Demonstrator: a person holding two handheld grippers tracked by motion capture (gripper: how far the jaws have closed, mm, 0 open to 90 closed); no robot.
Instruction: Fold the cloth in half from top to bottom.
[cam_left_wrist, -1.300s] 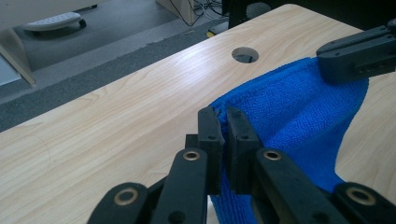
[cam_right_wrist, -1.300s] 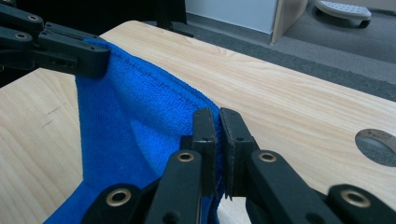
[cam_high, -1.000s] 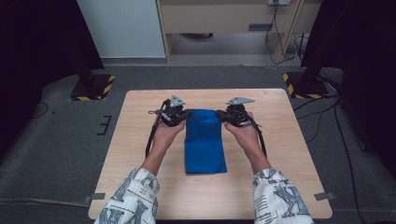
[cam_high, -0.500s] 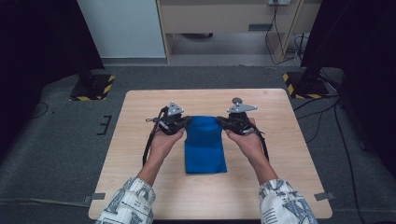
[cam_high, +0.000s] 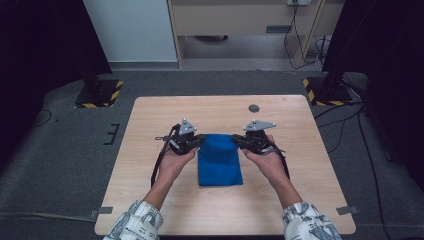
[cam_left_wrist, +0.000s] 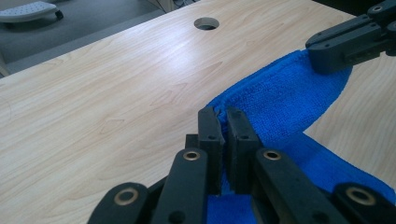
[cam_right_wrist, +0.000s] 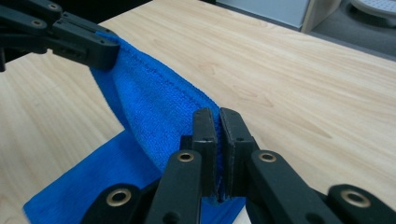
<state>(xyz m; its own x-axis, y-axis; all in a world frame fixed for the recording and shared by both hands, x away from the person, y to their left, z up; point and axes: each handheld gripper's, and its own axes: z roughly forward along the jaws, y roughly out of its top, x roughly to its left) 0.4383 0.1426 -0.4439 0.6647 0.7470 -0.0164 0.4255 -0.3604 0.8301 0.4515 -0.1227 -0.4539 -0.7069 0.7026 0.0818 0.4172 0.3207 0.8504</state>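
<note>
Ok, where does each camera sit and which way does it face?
High view: above the person's side, looking forward and down on the table; forearms, hands and both grippers show.
Left gripper view: rides the left gripper, looking along its jaws, shut on the cloth.
Right gripper view: rides the right gripper, jaws shut on the cloth.
Shared: each gripper view shows the other gripper pinching the cloth's far corner.

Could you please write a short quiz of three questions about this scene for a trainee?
1. True or false: both grippers are shut on the blue towel.
2. Which end of the towel is lifted off the wooden table: A) the far end, B) the near end?
3. What small round thing is in the table top beyond the towel?

Key:
1. True; the left gripper and the right gripper each pinch one far corner.
2. A; the near end lies flat.
3. A round hole.
</note>
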